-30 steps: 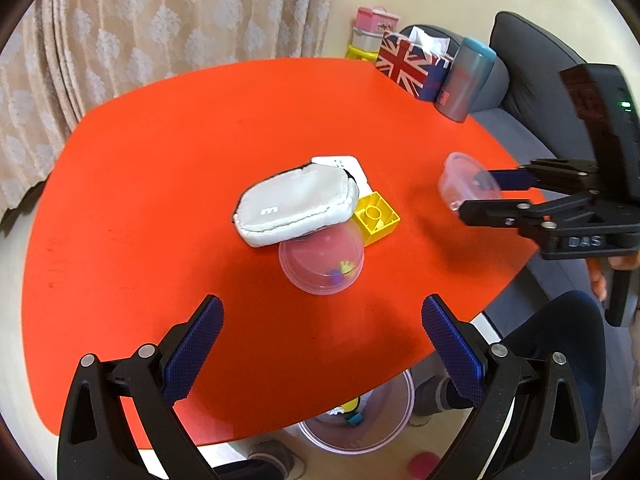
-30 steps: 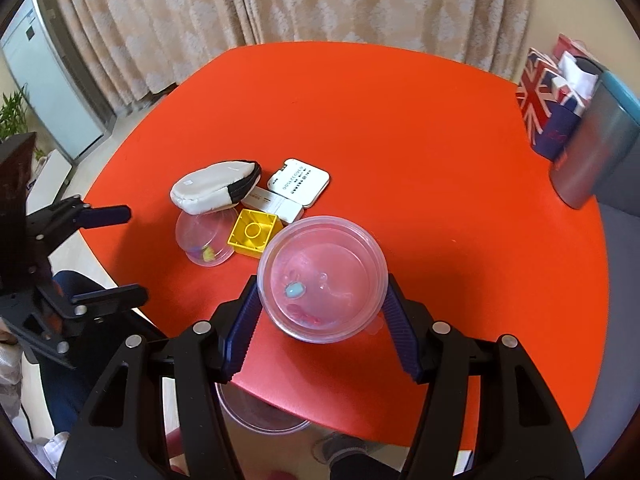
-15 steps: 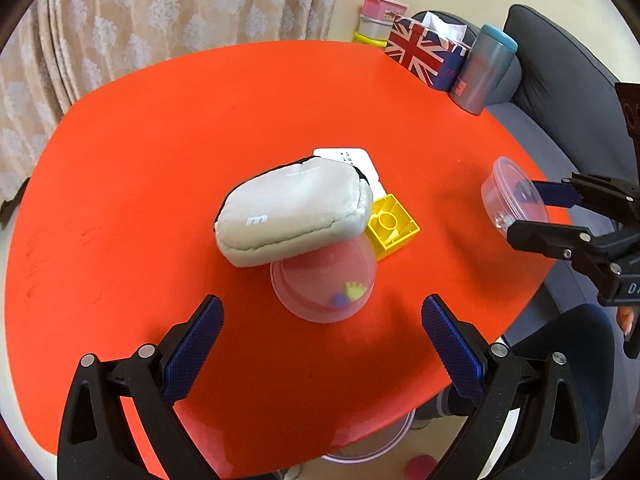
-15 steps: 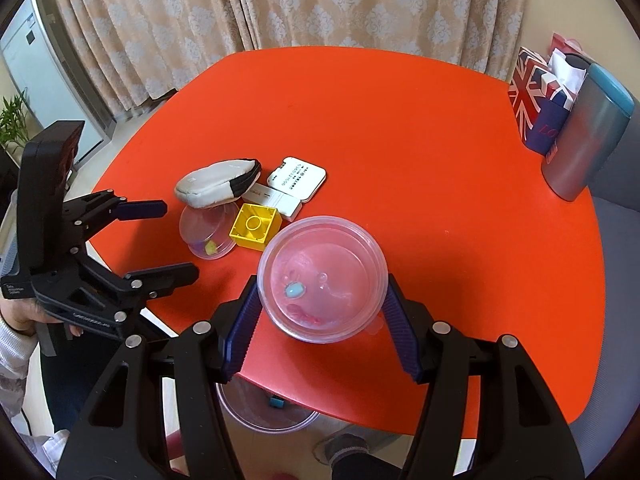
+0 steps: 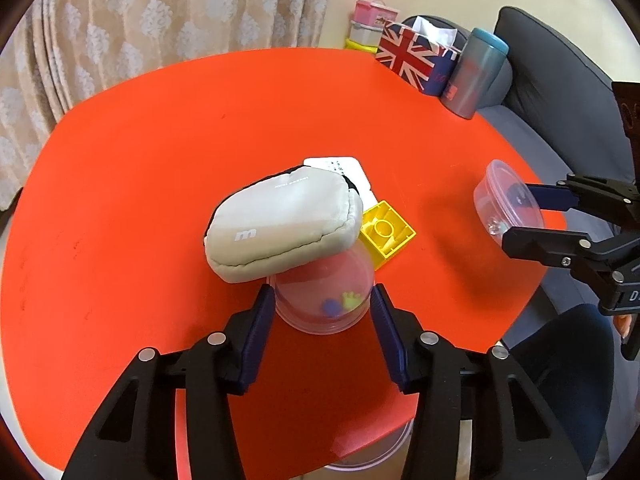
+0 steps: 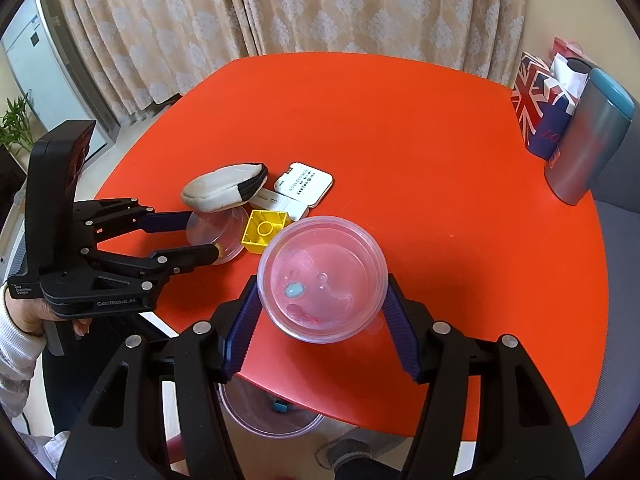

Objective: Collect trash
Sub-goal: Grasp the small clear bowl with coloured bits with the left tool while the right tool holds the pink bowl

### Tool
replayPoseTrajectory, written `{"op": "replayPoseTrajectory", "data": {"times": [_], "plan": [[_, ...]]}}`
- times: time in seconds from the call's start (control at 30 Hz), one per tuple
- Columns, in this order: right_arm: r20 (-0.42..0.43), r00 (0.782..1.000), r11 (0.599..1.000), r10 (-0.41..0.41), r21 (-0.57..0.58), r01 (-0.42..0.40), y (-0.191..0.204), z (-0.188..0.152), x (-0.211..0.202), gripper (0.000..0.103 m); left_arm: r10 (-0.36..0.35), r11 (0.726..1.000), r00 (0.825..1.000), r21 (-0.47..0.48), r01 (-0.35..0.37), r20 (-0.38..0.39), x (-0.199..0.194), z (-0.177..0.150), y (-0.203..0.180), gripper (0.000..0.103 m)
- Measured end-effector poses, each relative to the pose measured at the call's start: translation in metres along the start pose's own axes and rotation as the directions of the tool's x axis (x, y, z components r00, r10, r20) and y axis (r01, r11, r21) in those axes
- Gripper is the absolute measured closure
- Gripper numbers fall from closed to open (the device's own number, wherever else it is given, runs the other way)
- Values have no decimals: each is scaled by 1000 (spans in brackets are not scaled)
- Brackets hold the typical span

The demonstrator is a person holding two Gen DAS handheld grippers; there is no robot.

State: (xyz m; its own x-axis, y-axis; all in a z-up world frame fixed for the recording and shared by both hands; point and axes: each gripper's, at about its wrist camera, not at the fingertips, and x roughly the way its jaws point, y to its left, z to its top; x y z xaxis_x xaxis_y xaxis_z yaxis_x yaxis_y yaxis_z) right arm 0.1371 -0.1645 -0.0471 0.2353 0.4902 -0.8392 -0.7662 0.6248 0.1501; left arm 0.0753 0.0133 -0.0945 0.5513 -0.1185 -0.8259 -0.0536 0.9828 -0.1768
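Note:
My left gripper is shut on a clear plastic cup with small yellow and blue bits inside, on the red table. A grey pouch rests partly on that cup. In the right wrist view the left gripper holds the same cup beside a yellow toy brick. My right gripper is shut on another clear cup, held above the table's near edge. It also shows in the left wrist view.
White cards lie behind the yellow brick. A Union Jack tissue box and a grey-blue flask stand at the far edge. A clear bin sits on the floor below the table. A grey sofa is at the right.
My left gripper has moved forward to the cup under the pouch and closed on it. My right gripper has kept hold of its cup.

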Motion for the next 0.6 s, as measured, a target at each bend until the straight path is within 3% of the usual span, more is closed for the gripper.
{"op": "replayPoseTrajectory", "data": {"times": [0.6], "plan": [[35,999,1000,9,-8,-9,12,-4,-16,43,-19,999,1000,34,18,23,-32,-15,-3,61]]}}
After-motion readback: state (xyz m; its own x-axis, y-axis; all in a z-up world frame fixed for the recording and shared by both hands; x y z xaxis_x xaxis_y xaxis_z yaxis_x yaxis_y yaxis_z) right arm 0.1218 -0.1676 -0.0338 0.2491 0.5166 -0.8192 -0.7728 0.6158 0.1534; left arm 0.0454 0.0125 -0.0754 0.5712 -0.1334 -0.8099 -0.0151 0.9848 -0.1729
